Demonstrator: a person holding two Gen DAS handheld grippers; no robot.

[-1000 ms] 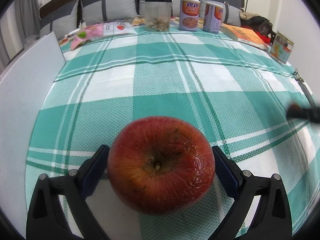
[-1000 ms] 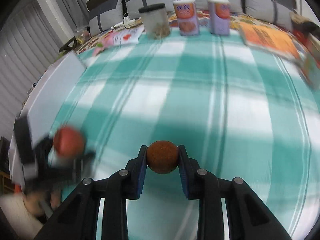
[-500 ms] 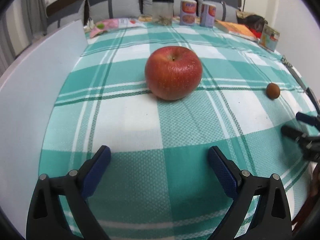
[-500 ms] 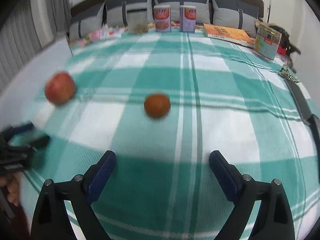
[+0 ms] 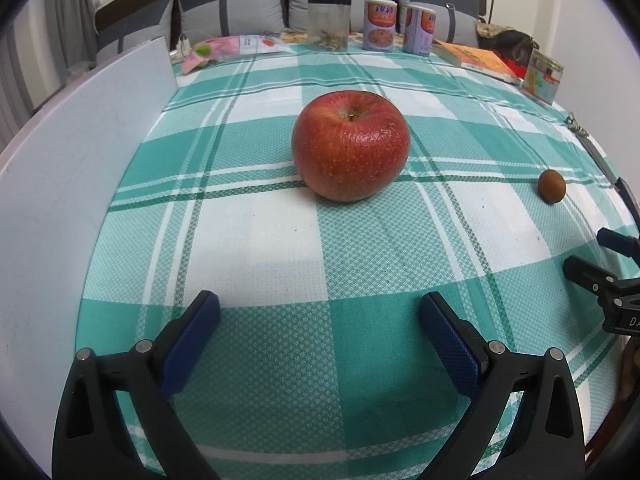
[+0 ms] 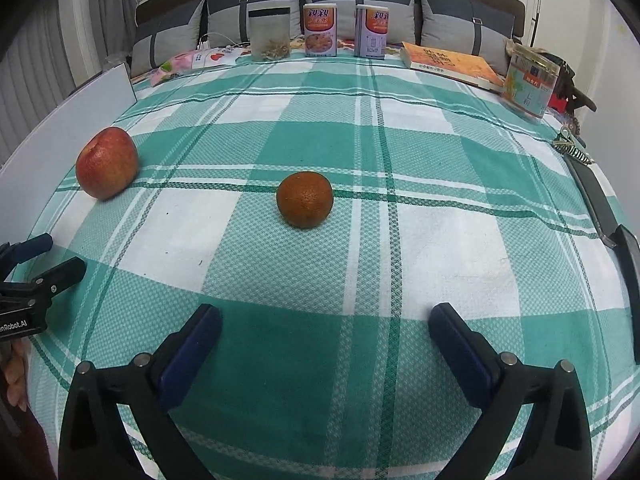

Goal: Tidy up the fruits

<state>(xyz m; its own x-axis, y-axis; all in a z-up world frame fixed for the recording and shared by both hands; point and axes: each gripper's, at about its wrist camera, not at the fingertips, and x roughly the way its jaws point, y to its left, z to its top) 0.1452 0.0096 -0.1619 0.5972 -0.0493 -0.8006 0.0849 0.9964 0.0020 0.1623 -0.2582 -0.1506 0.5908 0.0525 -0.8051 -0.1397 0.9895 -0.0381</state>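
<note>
1. You've just let go of both fruits: the apple (image 5: 351, 146) and the orange (image 6: 305, 199) now sit apart on the cloth (image 5: 256, 240).
2. Left gripper (image 5: 320, 334) hangs wide and empty; right gripper (image 6: 326, 338) jaws are opening, nothing between them.
3. The placing looks done.
4. The jar (image 5: 329, 24) holds some scraps; the cans (image 5: 380, 24) are closed.

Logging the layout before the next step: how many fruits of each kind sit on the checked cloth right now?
Round red apple: 1
Small round orange citrus fruit: 1
Total: 2 fruits, both resting apart on the green-and-white checked cloth.
</note>
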